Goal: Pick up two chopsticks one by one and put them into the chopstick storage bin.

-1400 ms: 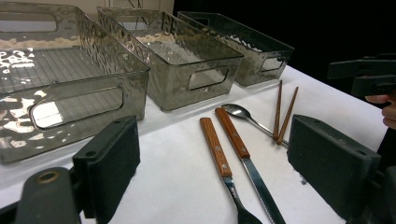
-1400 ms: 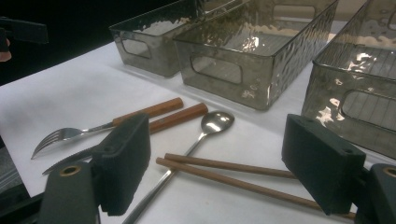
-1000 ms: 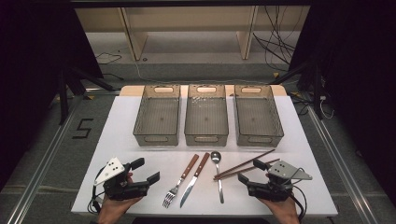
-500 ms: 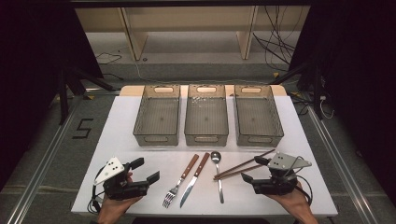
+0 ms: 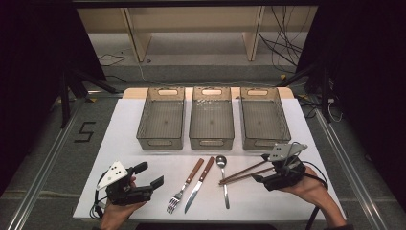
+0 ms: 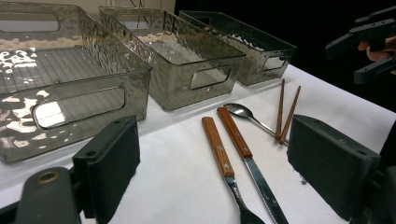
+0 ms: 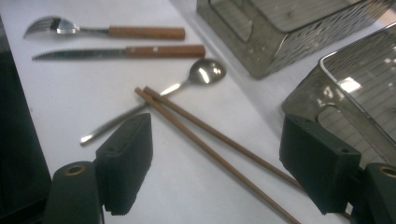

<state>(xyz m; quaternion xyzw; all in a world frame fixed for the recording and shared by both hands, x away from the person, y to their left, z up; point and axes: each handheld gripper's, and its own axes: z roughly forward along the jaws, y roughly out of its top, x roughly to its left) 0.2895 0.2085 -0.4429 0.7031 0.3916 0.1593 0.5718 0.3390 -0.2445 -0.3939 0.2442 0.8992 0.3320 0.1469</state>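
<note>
Pair of thin, dark brown wooden chopsticks [image 5: 244, 173]: lying flat on the white table top [image 5: 124, 143], in its front right area, just ahead of the front wall of the right-hand bin. The two sticks lie close beside each other, nearly parallel, converging toward their left ends. The pair runs obliquely, from near the right edge toward the table's middle and front edge. The left tips [image 7: 144, 91] cross over the handle of the steel spoon and touch it.
</note>
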